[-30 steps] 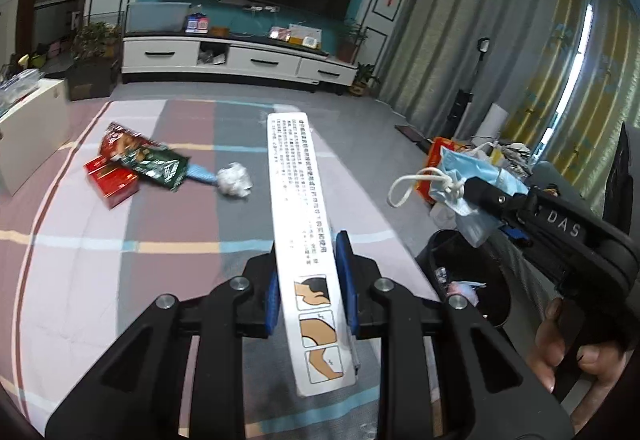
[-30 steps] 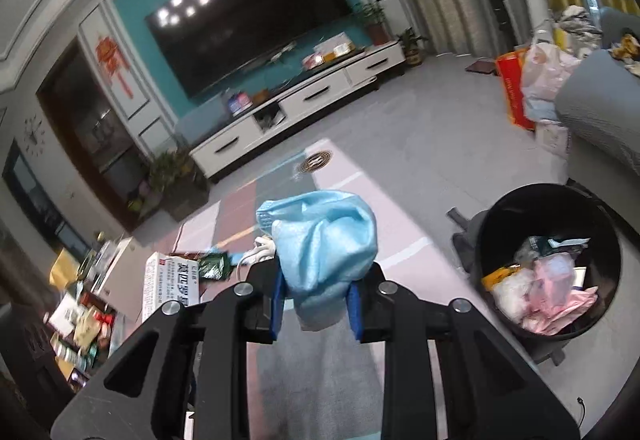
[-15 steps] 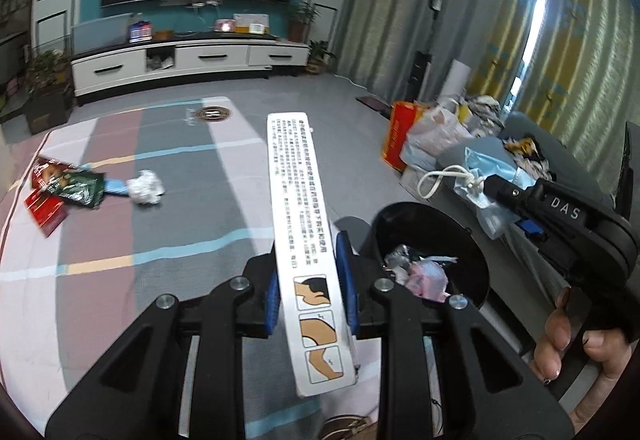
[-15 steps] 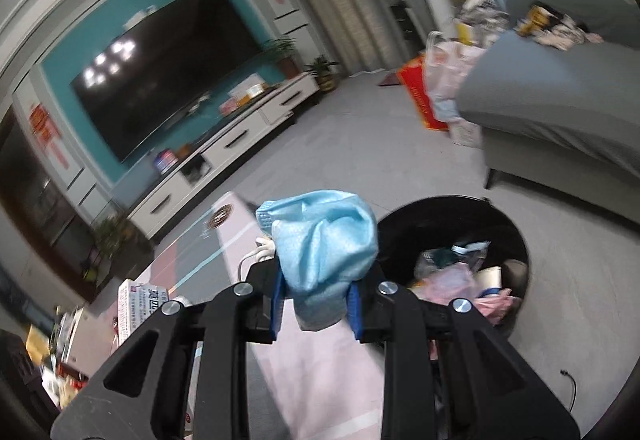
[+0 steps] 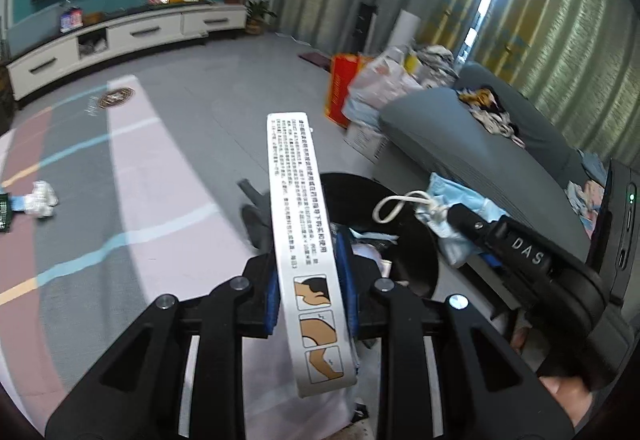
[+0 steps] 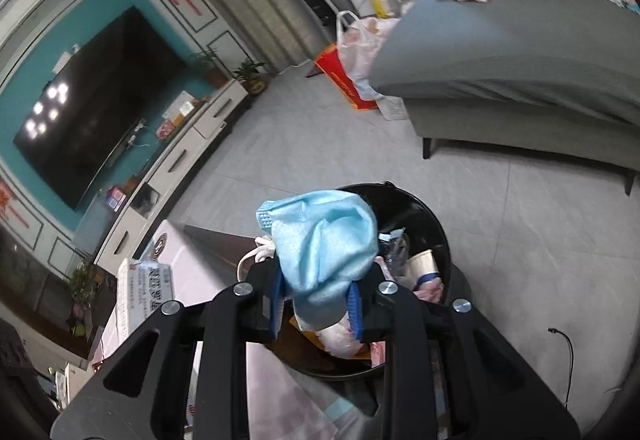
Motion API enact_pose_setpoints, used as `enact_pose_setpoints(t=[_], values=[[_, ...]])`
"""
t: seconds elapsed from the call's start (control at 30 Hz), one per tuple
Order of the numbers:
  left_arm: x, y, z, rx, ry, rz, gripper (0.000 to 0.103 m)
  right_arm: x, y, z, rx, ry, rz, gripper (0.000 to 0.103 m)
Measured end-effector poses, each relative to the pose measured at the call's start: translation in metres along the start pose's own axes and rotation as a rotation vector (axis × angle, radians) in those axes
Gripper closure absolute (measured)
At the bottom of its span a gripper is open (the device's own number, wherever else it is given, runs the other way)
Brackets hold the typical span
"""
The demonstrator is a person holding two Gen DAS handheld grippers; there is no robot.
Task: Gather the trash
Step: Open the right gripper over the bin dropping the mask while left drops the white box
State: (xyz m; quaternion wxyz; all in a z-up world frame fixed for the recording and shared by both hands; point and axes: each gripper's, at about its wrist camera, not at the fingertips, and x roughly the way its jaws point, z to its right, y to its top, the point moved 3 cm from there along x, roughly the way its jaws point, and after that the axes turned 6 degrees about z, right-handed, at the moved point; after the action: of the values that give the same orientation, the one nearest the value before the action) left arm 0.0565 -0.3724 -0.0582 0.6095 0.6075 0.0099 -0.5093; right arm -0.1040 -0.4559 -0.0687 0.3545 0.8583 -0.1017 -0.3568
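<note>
My left gripper (image 5: 310, 280) is shut on a long white carton (image 5: 302, 207) with printed text and pictures, held over the near rim of the black trash bin (image 5: 416, 264). My right gripper (image 6: 316, 304) is shut on a crumpled blue face mask (image 6: 324, 240) and holds it above the same bin (image 6: 434, 224), which holds cups, wrappers and pink plastic. The right gripper with the mask (image 5: 456, 211) also shows at the right of the left wrist view. The carton (image 6: 148, 292) shows at the left of the right wrist view.
A crumpled white paper ball (image 5: 40, 197) lies on the striped rug (image 5: 160, 175) at the far left. A grey sofa (image 6: 520, 71) with clothes stands right of the bin. Bags (image 5: 360, 87) sit by the sofa. A TV cabinet (image 5: 120, 35) lines the far wall.
Both grippers have swung right, from over the rug to over the bin. The rug litter has slid out of the left view. Both grips are unchanged.
</note>
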Motion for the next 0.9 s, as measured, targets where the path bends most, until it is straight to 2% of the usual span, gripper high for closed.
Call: enact_pose_setpoints(t=[0.23,0.53,0.8,0.87,0.9], values=[[0.040,-0.009,0.022,0.021,-0.058,-0.077,0.077,0.019,-0.004,0.020,0.060,-0.051,-0.050,0.076],[0.088,-0.020,0.020,-0.090,-0.173,-0.198,0.077,0.030,-0.008,0.031,0.077,-0.087,-0.087,0.076],[0.119,-0.026,0.020,-0.154,-0.208,-0.241,0.077,0.040,-0.013,0.035,0.078,-0.111,-0.121,0.076],[0.124,-0.028,0.020,-0.168,-0.211,-0.252,0.070,0.043,-0.013,0.035,0.082,-0.114,-0.131,0.076],[0.124,-0.029,0.019,-0.173,-0.209,-0.253,0.060,0.044,-0.014,0.036,0.088,-0.114,-0.133,0.076]])
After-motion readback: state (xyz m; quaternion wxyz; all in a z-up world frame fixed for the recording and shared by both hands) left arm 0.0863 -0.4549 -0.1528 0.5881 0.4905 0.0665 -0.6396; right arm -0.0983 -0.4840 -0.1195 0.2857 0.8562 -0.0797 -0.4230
